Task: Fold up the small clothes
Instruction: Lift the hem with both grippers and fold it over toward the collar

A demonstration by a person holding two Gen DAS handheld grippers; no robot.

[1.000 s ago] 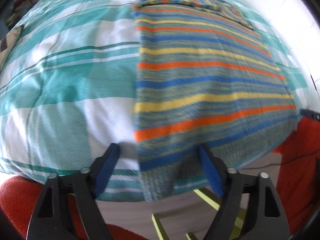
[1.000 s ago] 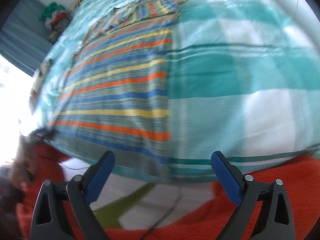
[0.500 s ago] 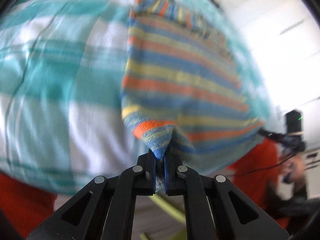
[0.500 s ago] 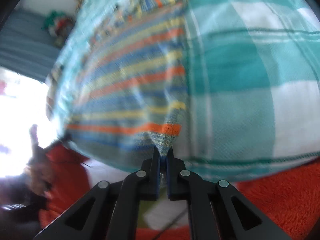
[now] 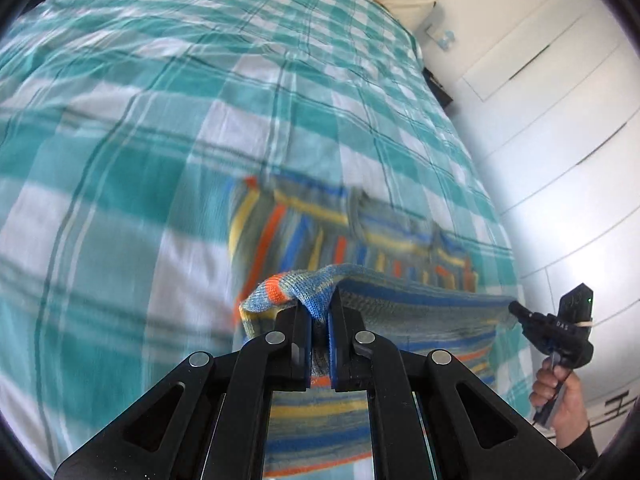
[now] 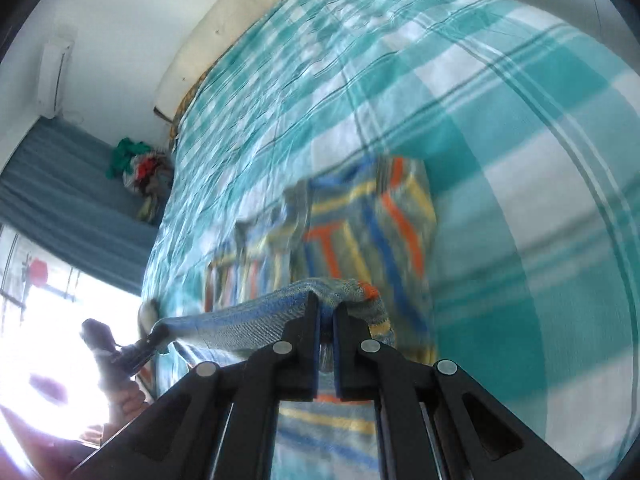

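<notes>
The left gripper [image 5: 319,316] had its jaws closed tight on a bunched corner of the striped garment [image 5: 400,312], the knit gathered into a small hump with an orange patch just left of the jaws. The right gripper [image 6: 327,314] gripped the opposite corner in the same way, jaws shut on the fabric, with an orange patch just right of them. Between the two grippers the held edge ran taut and raised above the bed [image 5: 160,120], and each wrist view showed the other gripper at the far end of that edge: in the left view the right gripper appeared at the right edge with the person's hand [image 5: 560,396] around its handle; in the right view the left gripper and its hand [image 6: 124,396] sat low on the left, washed out by glare from a window [image 6: 48,300].

The garment carried blue, yellow and orange stripes on grey. Its lifted part hung from the jaws down toward the cameras, while the far part lay flat on the teal-and-white checked bedcover [image 6: 520,160], beyond the raised edge, blurred in both views. A cream headboard [image 6: 224,40] stood at the bed's far end. White cupboard doors [image 5: 560,120] flanked one side; a pile of clothes [image 6: 140,172] sat on the other.
</notes>
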